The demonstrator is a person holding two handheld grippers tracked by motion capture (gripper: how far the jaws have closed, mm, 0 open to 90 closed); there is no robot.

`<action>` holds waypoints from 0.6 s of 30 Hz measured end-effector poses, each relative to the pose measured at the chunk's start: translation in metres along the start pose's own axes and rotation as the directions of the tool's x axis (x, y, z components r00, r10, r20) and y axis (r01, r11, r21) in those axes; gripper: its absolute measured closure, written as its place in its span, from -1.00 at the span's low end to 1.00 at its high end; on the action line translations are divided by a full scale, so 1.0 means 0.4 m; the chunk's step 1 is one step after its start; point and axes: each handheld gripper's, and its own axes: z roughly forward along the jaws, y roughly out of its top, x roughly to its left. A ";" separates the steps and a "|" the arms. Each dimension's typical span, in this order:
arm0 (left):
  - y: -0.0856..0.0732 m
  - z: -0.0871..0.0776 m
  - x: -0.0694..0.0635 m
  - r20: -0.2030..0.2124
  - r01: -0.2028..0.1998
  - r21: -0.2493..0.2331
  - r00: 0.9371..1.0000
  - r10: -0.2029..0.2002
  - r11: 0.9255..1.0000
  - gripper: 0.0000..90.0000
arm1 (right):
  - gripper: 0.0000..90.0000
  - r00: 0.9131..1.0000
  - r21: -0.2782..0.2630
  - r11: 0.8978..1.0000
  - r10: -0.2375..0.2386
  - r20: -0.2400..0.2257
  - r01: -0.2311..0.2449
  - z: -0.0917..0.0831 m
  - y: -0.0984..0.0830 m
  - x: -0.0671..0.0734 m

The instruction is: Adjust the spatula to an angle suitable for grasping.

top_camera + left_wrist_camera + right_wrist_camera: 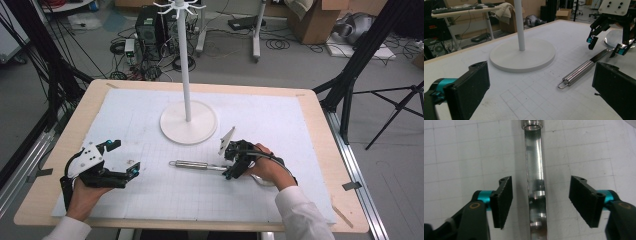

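A steel ladle [192,164] lies flat on the white gridded mat [165,197], its loop end pointing left. Its bowl [613,37] sits under the person's right hand. My right gripper [230,162] points down over the ladle's flat shank [535,182]. It is open, with one pad on each side of the metal and a gap on both sides. My left gripper [125,157] rests at the mat's left, open and with nothing in it, facing the ladle's handle [579,72]. In the left gripper view the right gripper [604,48] straddles the shank.
A white hook stand with a round base [189,122] and a tall pole [185,60] rises at the mat's far middle, just behind the ladle. The wooden table's edge [320,115] frames the mat. Black frame legs, cables and boxes are on the floor beyond.
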 end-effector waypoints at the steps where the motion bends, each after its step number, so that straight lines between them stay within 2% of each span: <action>1: 0.000 0.000 0.000 0.000 0.000 0.001 1.000 0.000 1.000 -0.96 | -0.09 1.000 -0.001 1.000 0.005 -0.003 -0.005 0.001 0.002 0.000; 4: 0.000 0.000 0.000 0.001 0.000 0.000 1.000 0.000 1.000 -0.96 | 0.08 1.000 -0.012 1.000 -0.005 -0.014 0.004 0.002 0.011 -0.002; 11: 0.000 -0.001 0.001 0.000 0.001 0.000 1.000 -0.001 1.000 -0.96 | 0.23 1.000 0.013 1.000 -0.001 -0.027 0.001 0.013 0.025 -0.002; 18: 0.000 0.000 0.001 0.002 0.003 -0.002 1.000 -0.003 1.000 -0.96 | 0.37 0.999 0.043 0.999 -0.017 -0.033 0.019 0.017 0.023 0.001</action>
